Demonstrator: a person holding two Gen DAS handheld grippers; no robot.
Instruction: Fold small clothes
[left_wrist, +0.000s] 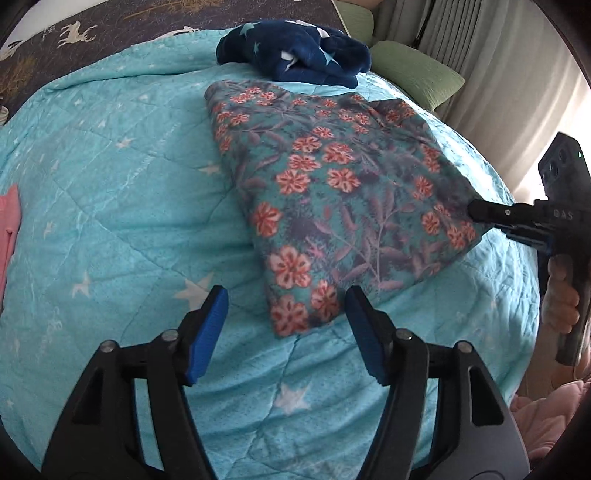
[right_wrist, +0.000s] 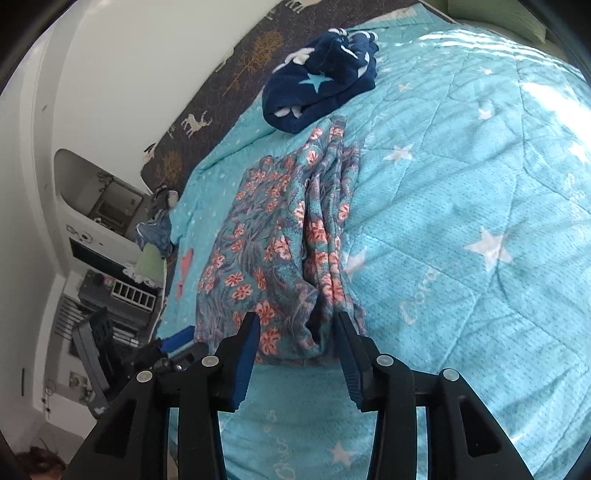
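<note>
Floral garment (left_wrist: 332, 199) lying folded into a thick pad mid-quilt, likely one fold short of done. Left gripper (left_wrist: 286, 332) hovering at its 6 o'clock corner, fingers spread, holding nothing. Right gripper (right_wrist: 297, 350) at the layered 3 o'clock edge, fingers spread either side of the cloth, probably ready to pinch it. Navy starred fleece (left_wrist: 295, 51) bundled at 12 o'clock. Turquoise star quilt (left_wrist: 110, 184) beneath; curtain (left_wrist: 498, 55) and green cushion (left_wrist: 417, 70) at 1 o'clock.

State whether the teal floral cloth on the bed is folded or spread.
Folded: the teal floral cloth forms a compact block, with stacked layer edges visible.
</note>
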